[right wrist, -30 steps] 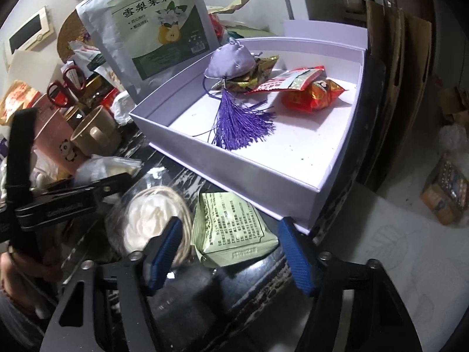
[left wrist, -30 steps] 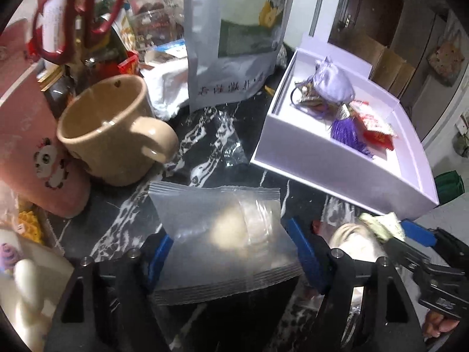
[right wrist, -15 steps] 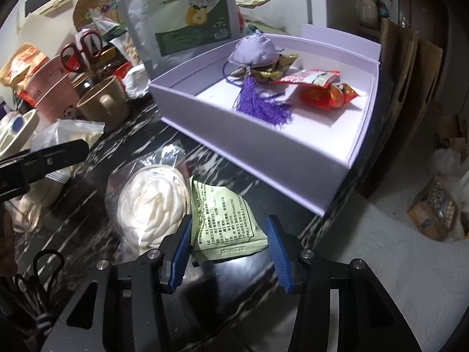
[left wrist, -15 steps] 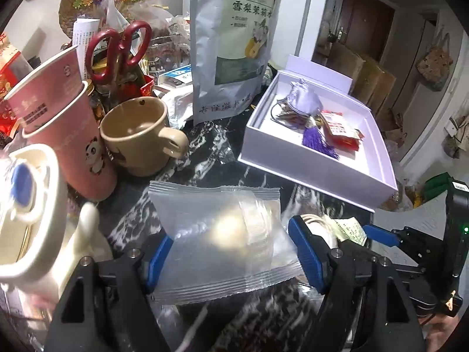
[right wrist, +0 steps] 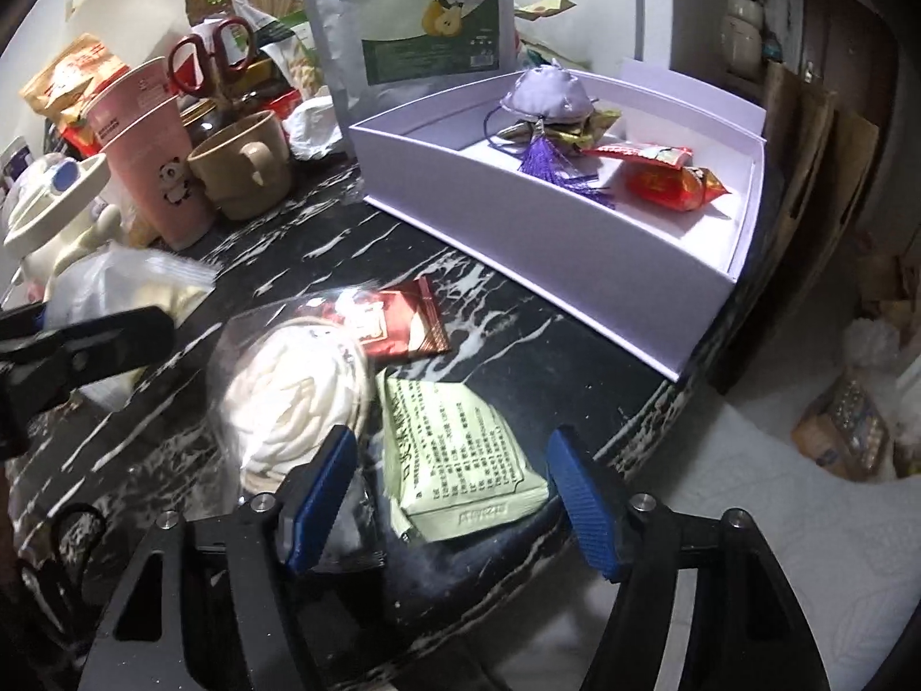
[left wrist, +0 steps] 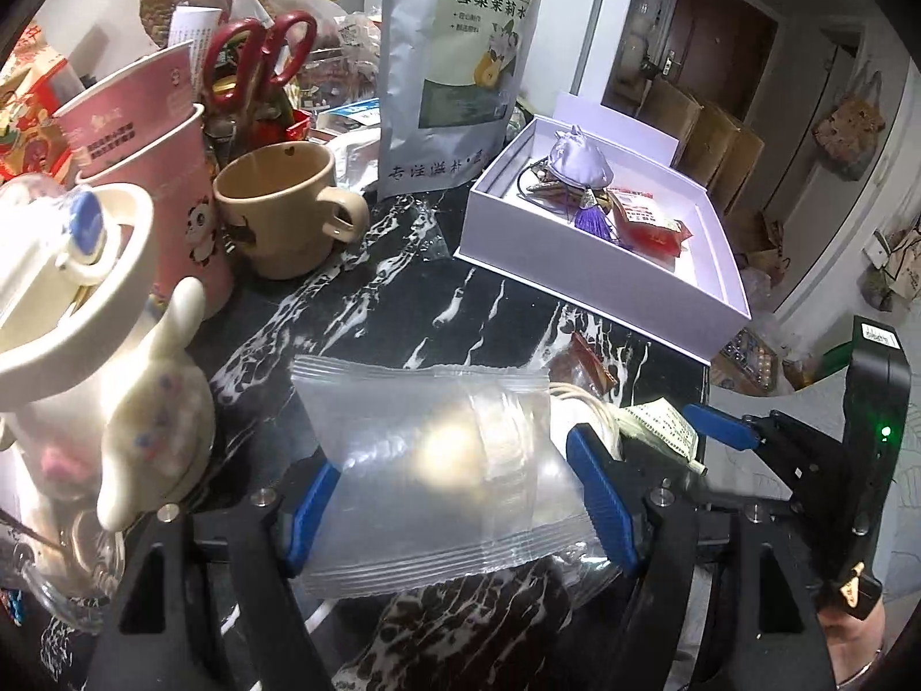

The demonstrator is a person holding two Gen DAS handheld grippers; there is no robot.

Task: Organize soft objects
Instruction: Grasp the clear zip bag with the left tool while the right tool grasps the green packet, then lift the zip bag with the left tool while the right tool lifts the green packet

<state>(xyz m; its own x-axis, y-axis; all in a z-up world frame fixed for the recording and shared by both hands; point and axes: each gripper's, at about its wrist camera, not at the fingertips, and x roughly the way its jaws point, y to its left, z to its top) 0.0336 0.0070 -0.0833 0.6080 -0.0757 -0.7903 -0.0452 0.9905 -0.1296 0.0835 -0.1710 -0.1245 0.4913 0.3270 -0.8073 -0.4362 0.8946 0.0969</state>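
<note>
The left tool (left wrist: 455, 495) is clamped on a clear bag (left wrist: 432, 460), while the right tool (right wrist: 449, 495), its pads just widened and apart, straddles the green packet (right wrist: 460, 455), which needs gripping next for the box (right wrist: 552, 242).

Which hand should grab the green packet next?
Right. The right tool already straddles the green packet, jaws apart after just opening. The left tool is busy holding a clear zip bag.

Zip bag (left wrist: 437, 460) contents just a pale blur (can't ID), pouch (right wrist: 460, 455) text illegible.
</note>
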